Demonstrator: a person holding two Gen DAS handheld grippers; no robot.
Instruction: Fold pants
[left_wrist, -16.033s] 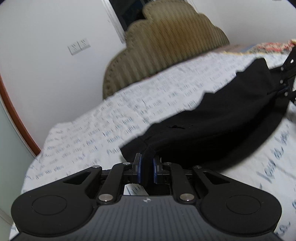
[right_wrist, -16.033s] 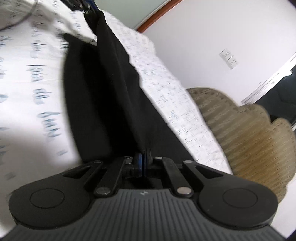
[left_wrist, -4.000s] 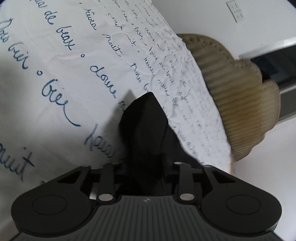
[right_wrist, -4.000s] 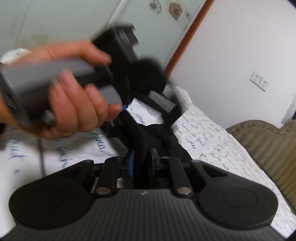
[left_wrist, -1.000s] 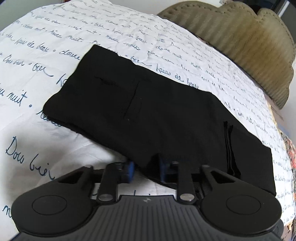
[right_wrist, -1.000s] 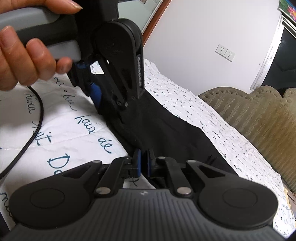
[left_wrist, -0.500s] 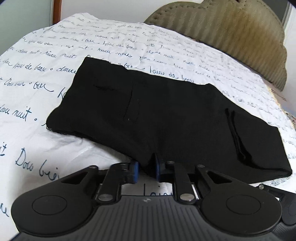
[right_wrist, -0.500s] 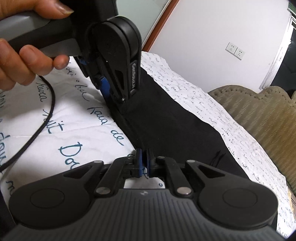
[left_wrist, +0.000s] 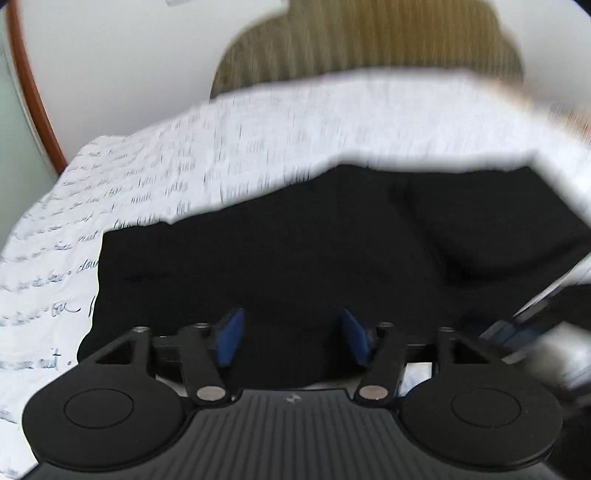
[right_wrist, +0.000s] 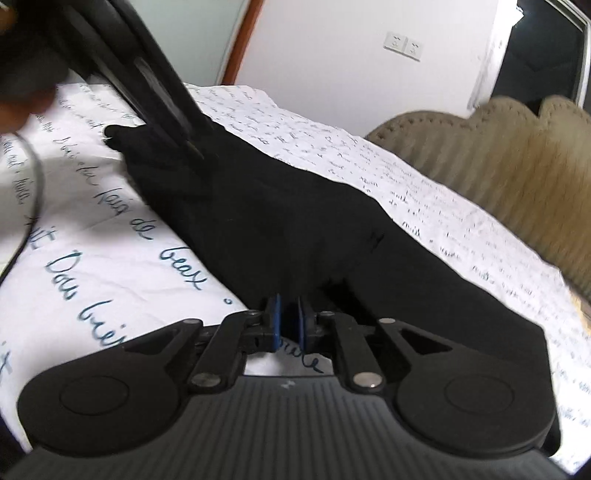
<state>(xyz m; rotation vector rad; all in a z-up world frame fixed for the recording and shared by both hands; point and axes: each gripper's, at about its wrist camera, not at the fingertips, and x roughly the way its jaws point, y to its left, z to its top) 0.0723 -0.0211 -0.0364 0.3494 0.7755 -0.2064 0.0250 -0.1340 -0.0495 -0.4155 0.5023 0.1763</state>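
Observation:
The black pants (left_wrist: 314, 251) lie folded flat on the white bedsheet; they also show in the right wrist view (right_wrist: 295, 236). My left gripper (left_wrist: 291, 339) is open, its blue pads spread wide over the near edge of the pants, holding nothing. My right gripper (right_wrist: 288, 325) has its pads close together with a thin gap, at the near hem of the pants; whether cloth is pinched there is unclear. The left gripper's body (right_wrist: 140, 77) crosses the upper left of the right wrist view, above the far end of the pants.
The white bedsheet with blue handwriting print (right_wrist: 92, 236) covers the bed (left_wrist: 129, 192). An olive padded headboard (right_wrist: 498, 147) stands behind, also blurred in the left wrist view (left_wrist: 369, 55). White wall with a socket plate (right_wrist: 402, 44) and a brown door frame (left_wrist: 33, 92).
My left gripper has opened and let go of the pants edge, and it has swung lower and closer to the cloth. My right gripper's pads have parted slightly.

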